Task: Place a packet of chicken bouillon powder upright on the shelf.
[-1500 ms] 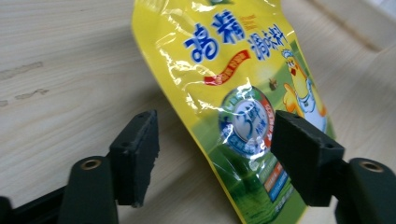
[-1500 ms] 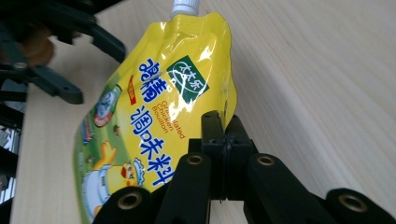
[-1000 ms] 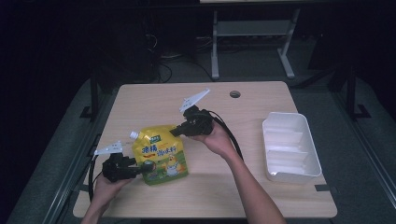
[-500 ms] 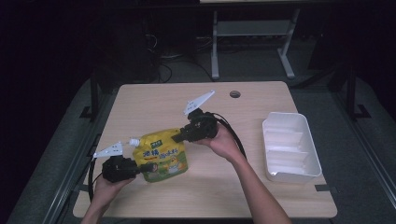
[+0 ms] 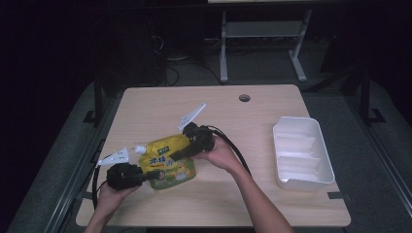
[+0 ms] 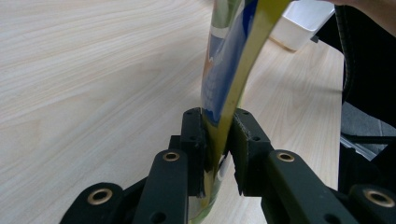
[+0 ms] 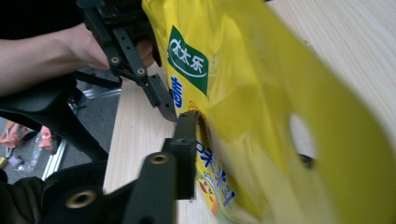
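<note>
Dark floor surrounds my wooden table (image 5: 272, 194), on which both tools work. My left gripper (image 5: 148, 175) has its jaws clamped on the lower edge of the yellow pouch (image 5: 167, 160); in the left gripper view the pouch (image 6: 229, 70) rises edge-on between the two pads. My right gripper (image 5: 177, 151) reaches the pouch from the far side; in the right gripper view one jaw lies against the printed face of the pouch (image 7: 243, 102), the other is hidden behind it, so I cannot tell whether it is closed. That view also shows the left gripper (image 7: 161, 100) gripping the pouch farther off. A white tray (image 5: 302, 154) sits well apart, near the table's right edge.
</note>
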Available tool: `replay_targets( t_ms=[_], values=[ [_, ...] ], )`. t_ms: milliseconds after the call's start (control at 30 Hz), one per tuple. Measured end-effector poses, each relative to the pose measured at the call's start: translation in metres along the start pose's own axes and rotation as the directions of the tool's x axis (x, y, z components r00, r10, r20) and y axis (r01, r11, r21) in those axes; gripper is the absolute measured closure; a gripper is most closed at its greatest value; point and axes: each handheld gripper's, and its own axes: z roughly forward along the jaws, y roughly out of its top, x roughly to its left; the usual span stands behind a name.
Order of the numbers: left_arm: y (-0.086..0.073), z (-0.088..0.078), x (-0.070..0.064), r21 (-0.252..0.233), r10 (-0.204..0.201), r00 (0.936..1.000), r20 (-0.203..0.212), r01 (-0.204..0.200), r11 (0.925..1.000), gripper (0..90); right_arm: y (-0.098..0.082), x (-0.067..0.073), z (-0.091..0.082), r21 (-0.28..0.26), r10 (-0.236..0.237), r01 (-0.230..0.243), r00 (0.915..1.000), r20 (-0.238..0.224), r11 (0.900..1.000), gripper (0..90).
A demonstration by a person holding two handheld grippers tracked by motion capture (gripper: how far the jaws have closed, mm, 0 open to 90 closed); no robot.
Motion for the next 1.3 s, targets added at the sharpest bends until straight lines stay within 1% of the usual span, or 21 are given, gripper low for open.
replay_targets(
  t_ms=[67, 100, 200, 233, 267, 300, 367, 533, 567, 633, 667, 700, 733, 767, 800, 867, 900, 1000, 1133, 1267, 1300],
  values=[
    [0.0, 0.0, 0.0, -0.002, -0.002, 1.0, -0.003, 0.002, 1.0, 75.9, 0.0, -0.001, 0.0, -0.007, 0.001, -0.001, 1.0, -0.006, 1.0, 72.4],
    [0.0, -0.001, 0.001, -0.004, -0.002, 1.0, -0.006, 0.002, 1.0, 75.7, -0.002, -0.001, 0.0, -0.012, 0.0, 0.0, 0.9998, -0.021, 1.0, 77.2],
    [0.0, -0.001, 0.001, -0.004, -0.002, 1.0, -0.006, 0.002, 1.0, 75.2, -0.003, 0.0, 0.0, -0.009, -0.001, 0.001, 0.9997, -0.024, 1.0, 81.4],
    [-0.001, -0.001, 0.002, -0.006, -0.005, 1.0, -0.001, 0.005, 1.0, 73.0, -0.004, 0.002, -0.001, -0.009, -0.012, 0.012, 0.9996, -0.026, 1.0, 86.1],
    [-0.001, -0.001, 0.002, -0.007, -0.009, 0.9999, 0.006, 0.009, 0.9999, 73.0, -0.004, 0.002, -0.001, -0.009, -0.012, 0.012, 0.9996, -0.026, 1.0, 86.1],
    [-0.001, -0.001, 0.002, -0.006, -0.014, 0.9995, 0.027, 0.014, 0.9999, 70.7, -0.005, 0.004, -0.002, -0.012, -0.018, 0.018, 0.9995, -0.026, 1.0, 88.1],
    [-0.001, -0.002, 0.002, -0.017, -0.005, 0.9993, 0.037, 0.006, 0.9998, 67.6, -0.005, 0.007, -0.004, -0.015, -0.03, 0.03, 0.9992, -0.027, 0.999, 89.4],
    [-0.001, -0.004, 0.002, -0.014, 0.003, 0.9998, 0.018, -0.002, 0.9999, 62.1, -0.004, 0.012, -0.011, -0.006, -0.043, 0.043, 0.9991, 0.002, 0.999, 89.8],
    [-0.002, -0.004, 0.002, -0.011, 0.001, 0.9998, 0.019, -0.001, 0.9999, 62.1, -0.004, 0.012, -0.014, -0.004, -0.044, 0.044, 0.999, 0.012, 0.999, 89.8],
    [-0.003, -0.004, 0.003, -0.013, 0.005, 0.9997, 0.024, -0.005, 0.9999, 58.2, -0.006, 0.013, -0.022, -0.007, -0.038, 0.038, 0.9989, 0.027, 0.999, 89.8],
    [-0.003, -0.004, 0.003, -0.013, 0.007, 0.9997, 0.022, -0.007, 0.9999, 55.5, -0.008, 0.013, -0.03, -0.017, -0.036, 0.037, 0.9985, 0.041, 0.999, 89.8],
    [-0.003, -0.004, 0.002, -0.013, 0.009, 0.9998, 0.02, -0.009, 0.9999, 55.5, -0.008, 0.013, -0.03, -0.017, -0.036, 0.037, 0.9985, 0.041, 0.999, 89.8],
    [-0.003, -0.004, 0.002, -0.011, 0.01, 0.9998, 0.018, -0.01, 0.9999, 54.7, -0.008, 0.013, -0.033, -0.018, -0.032, 0.033, 0.9984, 0.046, 0.999, 89.8],
    [-0.003, -0.003, 0.002, -0.004, 0.015, 0.9998, 0.014, -0.015, 0.9999, 53.7, -0.011, 0.013, -0.042, -0.027, -0.03, 0.032, 0.9976, 0.063, 0.999, 89.8],
    [-0.003, -0.003, 0.002, -0.004, 0.015, 0.9998, 0.014, -0.015, 0.9999, 53.3, -0.011, 0.013, -0.042, -0.027, -0.03, 0.032, 0.9976, 0.063, 0.999, 89.8],
    [-0.003, -0.001, 0.001, 0.025, 0.034, 0.9994, -0.004, -0.034, 0.9991, 52.4, -0.015, 0.012, -0.053, -0.031, -0.021, 0.024, 0.9966, 0.08, 0.999, 89.8],
    [-0.003, -0.001, 0.001, 0.025, 0.034, 0.9994, -0.004, -0.034, 0.9991, 52.1, -0.015, 0.012, -0.053, -0.031, -0.021, 0.024, 0.9966, 0.08, 0.999, 89.8],
    [-0.003, 0.003, -0.001, 0.053, 0.053, 0.9985, -0.017, -0.052, 0.9972, 51.3, -0.02, 0.012, -0.063, -0.043, -0.01, 0.014, 0.9955, 0.094, 0.999, 89.7],
    [-0.003, 0.005, -0.003, 0.074, 0.072, 0.9971, -0.026, -0.07, 0.9948, 51.1, -0.025, 0.011, -0.075, -0.041, 0.006, -0.002, 0.9939, 0.11, 0.999, 89.7],
    [-0.004, 0.007, -0.004, 0.099, 0.086, 0.9954, -0.042, -0.081, 0.9917, 50.0, -0.028, 0.011, -0.086, -0.045, 0.007, -0.002, 0.9919, 0.127, 0.999, 89.6],
    [-0.004, 0.008, -0.004, 0.103, 0.088, 0.995, -0.047, -0.083, 0.9912, 47.7, -0.029, 0.013, -0.092, -0.05, 0.007, -0.001, 0.9912, 0.132, 0.999, 89.7]
  ],
)
